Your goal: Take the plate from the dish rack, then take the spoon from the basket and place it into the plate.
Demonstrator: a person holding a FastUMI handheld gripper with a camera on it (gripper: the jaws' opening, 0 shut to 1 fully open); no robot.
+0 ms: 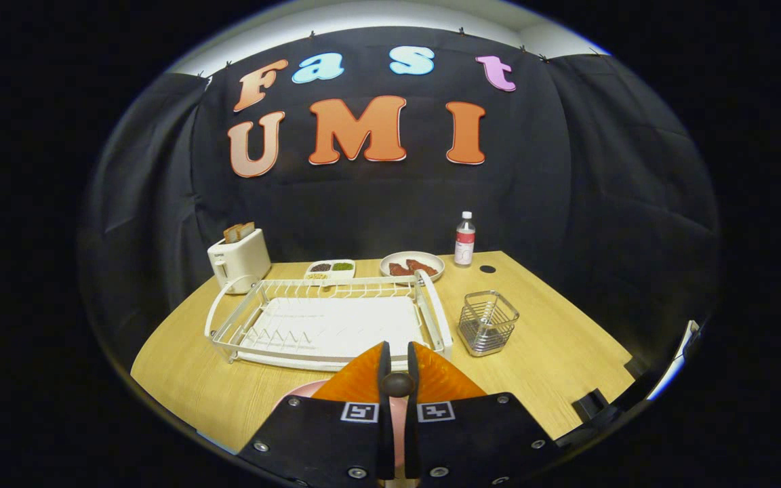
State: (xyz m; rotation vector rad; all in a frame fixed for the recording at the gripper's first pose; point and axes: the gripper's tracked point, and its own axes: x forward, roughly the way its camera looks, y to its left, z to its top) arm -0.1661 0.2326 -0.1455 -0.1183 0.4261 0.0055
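**Spoon gripped above the pink plate, ready to be set down**

The tool point(397, 369), a two-finger device with orange ribbed fingertips point(356, 379) and black finger bodies, is hovering low over the near edge of a light wooden worktop point(553, 352). Its fingers are standing almost together, and a dark rounded handle end, which appears to be the spoon point(397, 384), is sitting pinched between them, so the tool is gripping the spoon.

Just beneath and behind the fingers, a pale pink round plate point(299, 393) is lying on the worktop, mostly hidden by the tool. Beyond the fingers, a white wire dish rack point(228, 318) with a flat white drain tray is standing with no plate in it. To the right of the rack, a small square silver wire basket point(489, 322) is standing with nothing seen inside.

At the far side of the worktop, a white toaster point(239, 259) holding slices of bread, a white divided dish of seeds point(330, 269), a round plate with reddish food point(412, 266) and a clear plastic bottle with a red label point(464, 238) are lining up along the black cloth wall.

Judging from this, the plate is already out of the rack and the spoon out of the basket; the step in hand is the placing. The next move calls for lowering the spoon over the middle of the pink plate, then parting the fingers gently so it is not sliding off the rim.
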